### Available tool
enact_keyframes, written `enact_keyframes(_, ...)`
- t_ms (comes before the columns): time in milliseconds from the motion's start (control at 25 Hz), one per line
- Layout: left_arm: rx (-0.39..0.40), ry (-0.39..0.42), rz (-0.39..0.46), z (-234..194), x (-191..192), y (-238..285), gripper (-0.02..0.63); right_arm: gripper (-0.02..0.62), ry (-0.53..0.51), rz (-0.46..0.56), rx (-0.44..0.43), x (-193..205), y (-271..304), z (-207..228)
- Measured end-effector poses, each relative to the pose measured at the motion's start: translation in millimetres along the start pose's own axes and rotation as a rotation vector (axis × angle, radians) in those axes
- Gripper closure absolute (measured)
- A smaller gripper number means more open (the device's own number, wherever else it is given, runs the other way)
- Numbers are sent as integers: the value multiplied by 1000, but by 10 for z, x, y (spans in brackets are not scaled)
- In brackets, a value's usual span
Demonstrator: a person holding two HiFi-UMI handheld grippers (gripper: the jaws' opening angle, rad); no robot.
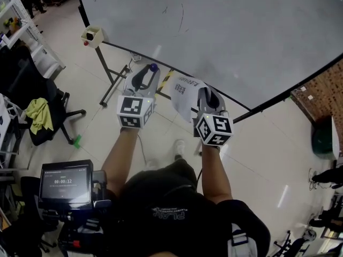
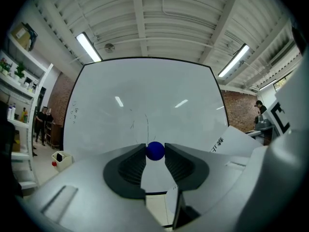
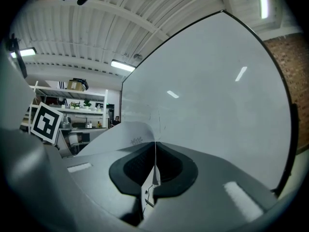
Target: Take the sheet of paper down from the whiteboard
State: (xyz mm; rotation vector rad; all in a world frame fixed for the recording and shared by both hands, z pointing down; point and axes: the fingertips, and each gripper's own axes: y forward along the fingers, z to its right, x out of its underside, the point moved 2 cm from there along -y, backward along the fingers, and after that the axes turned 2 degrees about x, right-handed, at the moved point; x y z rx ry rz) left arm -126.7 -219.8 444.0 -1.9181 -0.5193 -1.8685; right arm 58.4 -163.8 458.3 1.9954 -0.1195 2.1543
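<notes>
My left gripper [image 1: 151, 72] is shut on a small blue ball magnet [image 1: 154, 67], held just off the whiteboard [image 1: 236, 31]. In the left gripper view the blue ball [image 2: 155, 151] sits pinched between the two fingertips, with the board [image 2: 145, 105] behind. The white printed sheet of paper [image 1: 185, 92] hangs free of the board, and my right gripper [image 1: 202, 94] is shut on its right edge. The right gripper view has the jaws closed on the thin paper edge [image 3: 155, 166], the sheet curling away to the left [image 3: 120, 135]. The sheet's corner also shows beside the left gripper [image 2: 231, 139].
The whiteboard stands on a black frame with legs [image 1: 110, 79] on a tiled floor. A small beige holder [image 1: 92, 35] hangs at its lower left corner. To the left are a chair with a yellow-green cloth [image 1: 38, 114] and a device with a screen [image 1: 65, 183].
</notes>
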Motion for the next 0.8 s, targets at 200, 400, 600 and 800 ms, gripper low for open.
enact_keyframes(200, -23, 11, -3, -65, 8, -9, 483, 581, -20, 16, -12, -53, 28, -72)
enact_keyframes(400, -32, 18, -4, -69, -4, -98, 483, 581, -29, 48, -15, -163, -26, -149)
enact_keyframes(600, -26, 25, 17, -61, -104, -266, 483, 581, -45, 67, -12, -242, -141, -294)
enact_keyframes(800, -29, 28, 14, -78, -124, -271, 483, 581, -43, 70, -10, -263, -126, -316)
